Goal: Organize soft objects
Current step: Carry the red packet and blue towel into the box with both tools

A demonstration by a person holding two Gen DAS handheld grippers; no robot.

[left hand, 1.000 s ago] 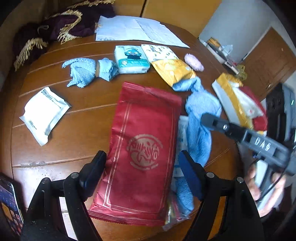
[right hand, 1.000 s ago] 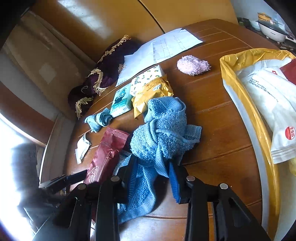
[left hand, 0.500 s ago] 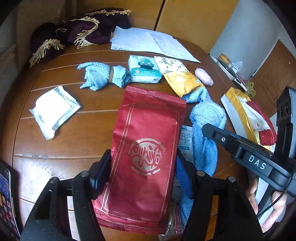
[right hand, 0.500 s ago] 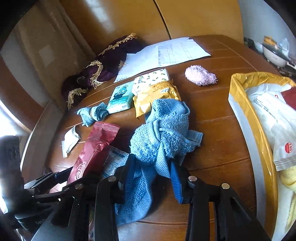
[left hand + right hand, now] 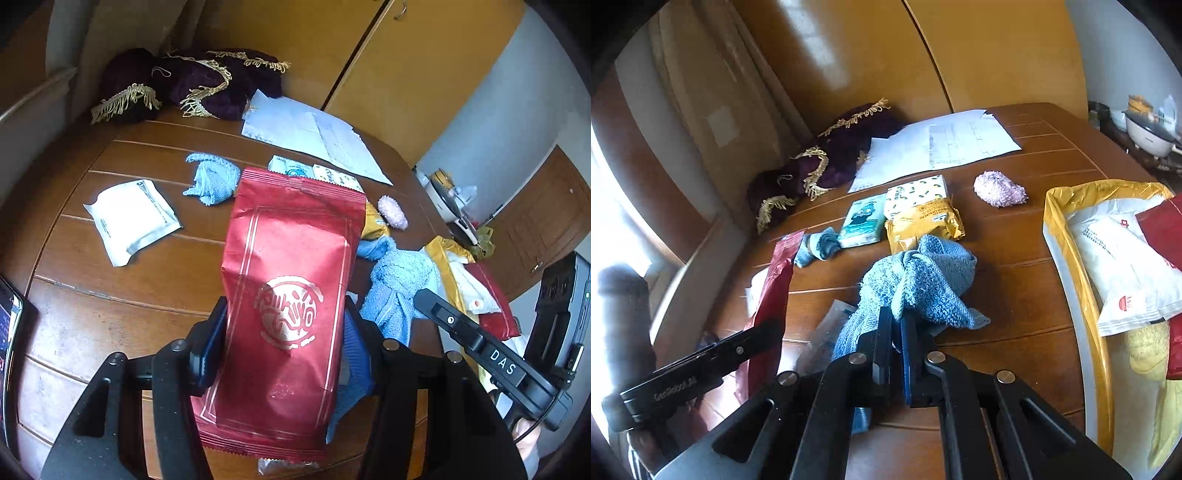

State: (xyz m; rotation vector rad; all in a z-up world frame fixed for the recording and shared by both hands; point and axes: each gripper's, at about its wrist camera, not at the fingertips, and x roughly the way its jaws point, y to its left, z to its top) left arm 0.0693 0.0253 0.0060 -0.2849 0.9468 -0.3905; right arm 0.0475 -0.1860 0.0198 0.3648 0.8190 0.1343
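My left gripper (image 5: 282, 325) is shut on a red foil packet (image 5: 288, 288) and holds it tilted up above the round wooden table (image 5: 110, 295). The packet shows edge-on in the right wrist view (image 5: 774, 280). My right gripper (image 5: 895, 321) is shut on a knotted blue towel (image 5: 919, 284), which still rests on the table; it also shows in the left wrist view (image 5: 399, 284). A smaller blue cloth (image 5: 214, 181) lies further back. A pink fluffy ball (image 5: 999, 188) lies near the far edge.
A yellow bag (image 5: 1071, 258) with white and red packets lies open at the right. Tissue packs (image 5: 916, 192), a yellow snack pack (image 5: 923, 225), a white pouch (image 5: 133, 218), papers (image 5: 942, 144) and a purple fringed cloth (image 5: 192, 85) lie on the table.
My left gripper closed on the red packet and lifted it off the table. My right gripper closed on the blue towel.
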